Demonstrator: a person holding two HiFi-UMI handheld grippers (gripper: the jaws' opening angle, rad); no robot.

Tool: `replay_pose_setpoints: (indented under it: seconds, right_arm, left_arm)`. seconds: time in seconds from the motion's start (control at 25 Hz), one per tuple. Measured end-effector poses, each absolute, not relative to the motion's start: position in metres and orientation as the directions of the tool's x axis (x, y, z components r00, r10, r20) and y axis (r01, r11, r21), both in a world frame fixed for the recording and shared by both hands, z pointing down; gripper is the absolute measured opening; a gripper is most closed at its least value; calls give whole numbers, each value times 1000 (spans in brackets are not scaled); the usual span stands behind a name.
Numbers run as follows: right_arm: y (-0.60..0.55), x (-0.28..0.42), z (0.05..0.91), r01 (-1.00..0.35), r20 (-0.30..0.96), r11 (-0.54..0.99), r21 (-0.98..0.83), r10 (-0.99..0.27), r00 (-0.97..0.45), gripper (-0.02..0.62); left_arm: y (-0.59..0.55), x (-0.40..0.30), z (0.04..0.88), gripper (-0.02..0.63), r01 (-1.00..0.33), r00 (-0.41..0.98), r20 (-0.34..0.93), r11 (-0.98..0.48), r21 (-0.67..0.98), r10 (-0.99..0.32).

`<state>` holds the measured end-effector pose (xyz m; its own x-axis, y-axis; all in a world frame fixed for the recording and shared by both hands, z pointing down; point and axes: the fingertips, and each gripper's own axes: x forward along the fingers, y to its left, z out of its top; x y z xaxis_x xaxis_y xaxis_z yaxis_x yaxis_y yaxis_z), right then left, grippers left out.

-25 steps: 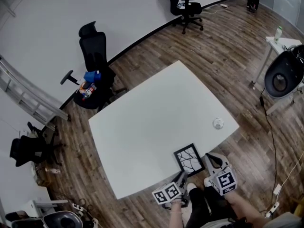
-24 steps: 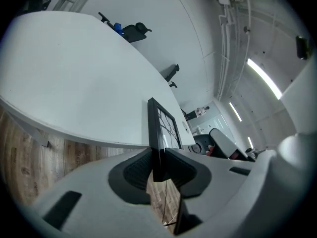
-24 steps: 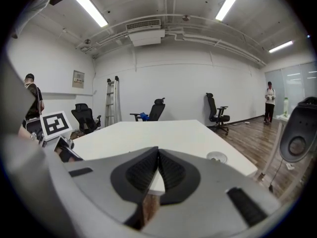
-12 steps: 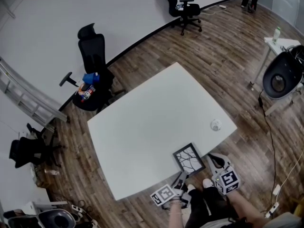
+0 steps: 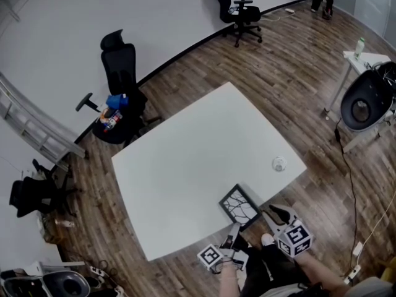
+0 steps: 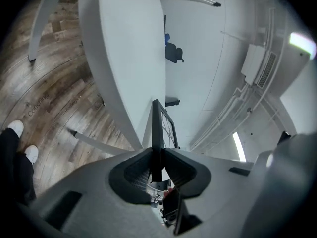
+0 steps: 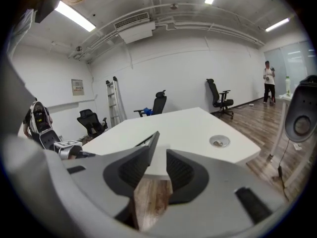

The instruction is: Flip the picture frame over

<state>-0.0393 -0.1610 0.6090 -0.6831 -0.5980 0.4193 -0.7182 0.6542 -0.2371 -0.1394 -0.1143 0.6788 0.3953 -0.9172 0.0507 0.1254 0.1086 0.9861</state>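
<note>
- The white worktop fills the middle of the head view and sits cornerwise on a wood floor.
- A black office chair stands beyond the worktop's far left edge.
- The picture frame is at the worktop's near right edge, just in front of the person.
  - Its long axis runs from far left to near right.
  - The side with the dark border and the white panel of black branching lines faces up.
  - In the right gripper view it slants, its near end lifted above the worktop.
- The left tool is clamped on the frame's near edge. In the left gripper view the frame stands edge-on, and both pads press on it.
- The right tool is just right of the frame.
  - Its jaws have just been opening and now stand apart, gripping nothing.
  - The frame's edge shows at the tip of the left jaw.
  - Only worktop edge and floor show in the gap.
- A small round insert sits in the worktop towards its right corner, well apart from the frame.
</note>
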Motion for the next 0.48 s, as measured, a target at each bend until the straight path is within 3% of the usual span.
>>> replay_pose_setpoints:
  seconds: [0.2,0.48]
  right_arm:
    - [-150,-59,611,-681,419,635,-365,-542,-729,133]
    - [-162,-62,637,-687,457,477,-549,-517,-724,135]
  left_arm:
    - [-112,-140,681,81,190,361,39,115,975,-932]
    - [-111,-143,685,67,217,339,28,107,970,-940]
